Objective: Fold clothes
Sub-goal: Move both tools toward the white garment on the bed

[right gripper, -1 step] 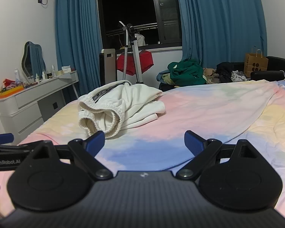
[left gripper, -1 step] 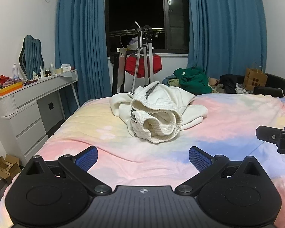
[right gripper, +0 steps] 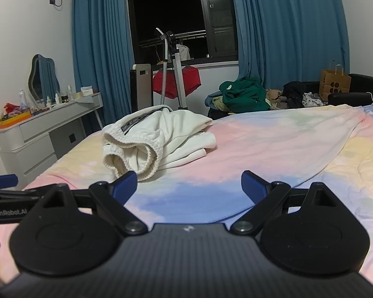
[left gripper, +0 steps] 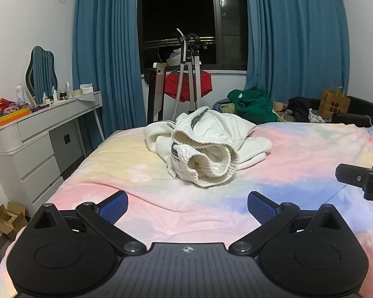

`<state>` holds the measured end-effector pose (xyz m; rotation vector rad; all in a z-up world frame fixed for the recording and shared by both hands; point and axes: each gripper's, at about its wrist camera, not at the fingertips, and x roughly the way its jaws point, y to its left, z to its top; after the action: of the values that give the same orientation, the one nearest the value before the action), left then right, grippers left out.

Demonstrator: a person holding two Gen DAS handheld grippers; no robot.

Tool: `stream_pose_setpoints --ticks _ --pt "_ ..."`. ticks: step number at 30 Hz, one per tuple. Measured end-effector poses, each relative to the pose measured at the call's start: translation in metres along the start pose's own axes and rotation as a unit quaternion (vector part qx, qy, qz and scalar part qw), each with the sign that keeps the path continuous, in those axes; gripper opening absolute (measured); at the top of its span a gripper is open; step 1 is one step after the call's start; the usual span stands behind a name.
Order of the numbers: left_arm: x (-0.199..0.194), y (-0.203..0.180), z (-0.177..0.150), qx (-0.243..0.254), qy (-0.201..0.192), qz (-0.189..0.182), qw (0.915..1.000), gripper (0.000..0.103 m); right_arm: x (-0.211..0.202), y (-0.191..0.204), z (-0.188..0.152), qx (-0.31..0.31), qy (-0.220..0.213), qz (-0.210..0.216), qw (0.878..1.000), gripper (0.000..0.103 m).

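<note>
Ahead, crumpled white garment (left gripper: 206,146) lies on the bed (left gripper: 298,149), at twelve o'clock from left gripper (left gripper: 187,204), eleven o'clock from right gripper (right gripper: 189,186). Both spread, empty, short of it; left likely nearer.

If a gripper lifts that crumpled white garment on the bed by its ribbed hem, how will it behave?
The white garment will probably hang floppy and unfurl, since it lies in loose, bunched folds. Its thick ribbed hem looks easy to pinch, unlikely to slip. Pushed, it would likely bunch on the bedsheet.
</note>
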<state>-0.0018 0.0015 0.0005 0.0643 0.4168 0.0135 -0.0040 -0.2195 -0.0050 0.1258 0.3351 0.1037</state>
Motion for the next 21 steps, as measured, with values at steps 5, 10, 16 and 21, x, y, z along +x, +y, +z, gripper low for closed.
stream_pose_setpoints --ticks 5,10,16,21 --pt "-0.006 0.005 -0.001 -0.007 -0.007 -0.002 0.9999 0.103 -0.003 -0.002 0.001 0.003 -0.006 -0.002 1.0 0.092" --pt "-0.008 0.007 -0.007 -0.012 -0.008 0.002 0.9999 0.103 -0.005 -0.004 0.002 0.007 -0.012 -0.003 1.0 0.092" --pt "-0.004 0.01 -0.012 -0.024 -0.003 0.004 0.9997 0.103 -0.008 -0.007 0.003 0.013 -0.012 -0.001 1.0 0.092" --pt "-0.004 0.016 -0.011 -0.038 0.0 0.004 0.9993 0.103 -0.012 -0.009 0.003 0.013 -0.015 0.0 1.0 0.092"
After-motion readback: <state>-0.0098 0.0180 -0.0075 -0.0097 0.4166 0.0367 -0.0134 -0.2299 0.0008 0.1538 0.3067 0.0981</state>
